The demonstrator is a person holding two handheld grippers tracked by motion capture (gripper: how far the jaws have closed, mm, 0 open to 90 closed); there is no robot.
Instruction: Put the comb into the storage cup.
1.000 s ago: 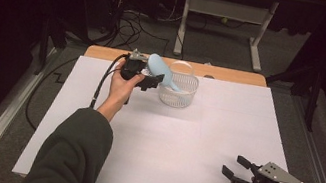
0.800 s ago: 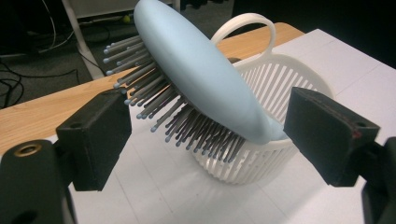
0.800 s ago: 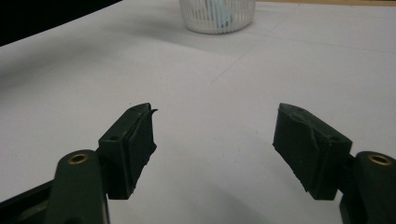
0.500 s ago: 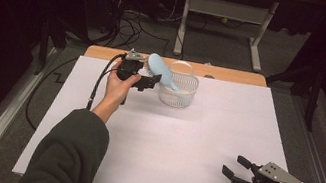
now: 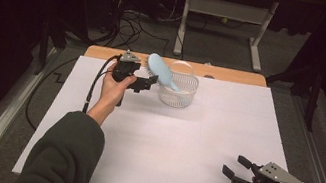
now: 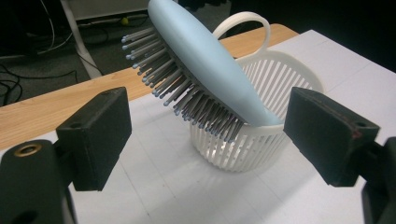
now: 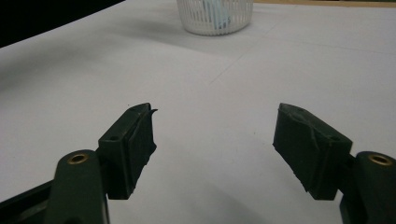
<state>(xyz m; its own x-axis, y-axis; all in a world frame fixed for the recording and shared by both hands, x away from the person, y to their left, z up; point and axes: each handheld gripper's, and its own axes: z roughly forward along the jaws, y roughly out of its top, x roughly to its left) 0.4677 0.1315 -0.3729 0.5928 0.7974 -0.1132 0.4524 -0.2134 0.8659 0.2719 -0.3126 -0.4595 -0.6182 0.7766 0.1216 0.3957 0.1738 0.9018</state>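
A light blue hairbrush (image 5: 159,69) stands tilted in a white slatted basket (image 5: 178,94) at the back of the table. Its handle end is down inside and its bristled head (image 6: 201,56) leans out over the rim. My left gripper (image 5: 150,83) is held just left of the basket, open, with its jaws short of the brush and nothing between the pads. In the left gripper view the basket (image 6: 243,149) sits ahead between the wide black jaws. My right gripper (image 5: 237,167) rests open near the front right edge and holds nothing (image 7: 215,149).
White paper (image 5: 166,148) covers the wooden table (image 5: 234,76). The basket (image 7: 215,18) shows far ahead in the right gripper view. Cables and a metal stand base (image 5: 226,11) lie on the floor beyond the table.
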